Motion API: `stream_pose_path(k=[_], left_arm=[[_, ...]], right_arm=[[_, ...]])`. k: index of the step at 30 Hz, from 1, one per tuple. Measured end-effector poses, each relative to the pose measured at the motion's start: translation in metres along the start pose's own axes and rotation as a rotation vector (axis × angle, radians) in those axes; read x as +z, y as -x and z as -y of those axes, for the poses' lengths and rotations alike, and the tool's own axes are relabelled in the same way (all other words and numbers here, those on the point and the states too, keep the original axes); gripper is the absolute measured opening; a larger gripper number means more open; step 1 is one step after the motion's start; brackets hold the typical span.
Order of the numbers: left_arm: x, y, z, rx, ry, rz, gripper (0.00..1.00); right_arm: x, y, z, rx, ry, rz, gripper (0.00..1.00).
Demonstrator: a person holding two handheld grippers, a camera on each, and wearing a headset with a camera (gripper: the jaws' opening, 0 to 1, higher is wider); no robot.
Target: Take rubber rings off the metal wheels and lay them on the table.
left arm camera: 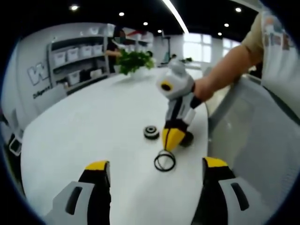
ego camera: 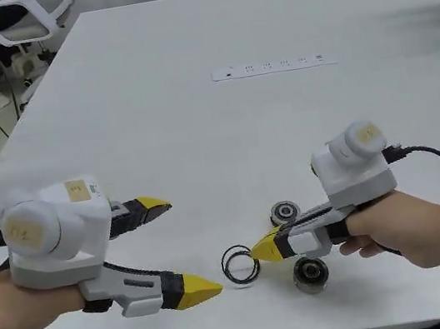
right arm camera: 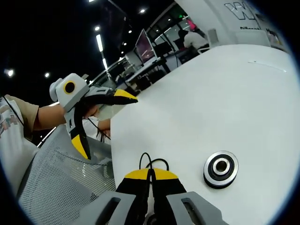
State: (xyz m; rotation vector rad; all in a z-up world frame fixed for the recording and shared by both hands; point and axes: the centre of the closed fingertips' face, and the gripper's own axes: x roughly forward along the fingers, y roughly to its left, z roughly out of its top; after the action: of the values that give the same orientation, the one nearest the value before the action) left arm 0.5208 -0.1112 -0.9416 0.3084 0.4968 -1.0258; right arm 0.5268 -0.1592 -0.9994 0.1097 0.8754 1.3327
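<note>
Black rubber rings (ego camera: 239, 264) pinched by right fingers (ego camera: 266, 249) — left fingers (ego camera: 192, 288) spread, two wheels (ego camera: 285, 212) beside

Your table (ego camera: 198, 134): smooth, matt white; rubber rings (ego camera: 239, 264): thin, matt black; metal wheels (ego camera: 284, 212) at their two and four o'clock: glossy silver faces, dark rims; your left gripper (ego camera: 193, 245) and right gripper (ego camera: 256, 251): matt white plastic, smooth yellow tips.
</note>
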Motion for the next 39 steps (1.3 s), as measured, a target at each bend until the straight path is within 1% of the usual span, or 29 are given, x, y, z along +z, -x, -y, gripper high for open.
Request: stream_pose_path(k=[3,12,20,26,32,39], left_arm=[[-0.002,0.0,-0.001,0.003,0.005,-0.003,0.81],[-0.005,0.0,-0.002,0.005,0.01,-0.011,0.81],[-0.003,-0.001,-0.003,0.006,0.022,-0.005,0.81],[-0.003,-0.002,-0.003,0.004,0.021,-0.006,0.8],[-0.002,-0.002,-0.004,0.005,0.023,-0.008,0.8],[0.003,-0.005,-0.006,-0.001,0.022,-0.006,0.79]], right_arm=[[-0.002,-0.001,0.003,-0.008,-0.008,-0.01,0.0],[-0.004,0.0,0.01,-0.032,-0.019,-0.011,0.0],[-0.007,-0.001,0.015,-0.054,-0.026,-0.017,0.0],[-0.005,-0.001,0.015,-0.061,-0.022,-0.011,0.02],[-0.001,0.003,0.016,-0.066,-0.011,0.005,0.04],[0.012,0.011,0.017,-0.076,-0.002,0.049,0.06]])
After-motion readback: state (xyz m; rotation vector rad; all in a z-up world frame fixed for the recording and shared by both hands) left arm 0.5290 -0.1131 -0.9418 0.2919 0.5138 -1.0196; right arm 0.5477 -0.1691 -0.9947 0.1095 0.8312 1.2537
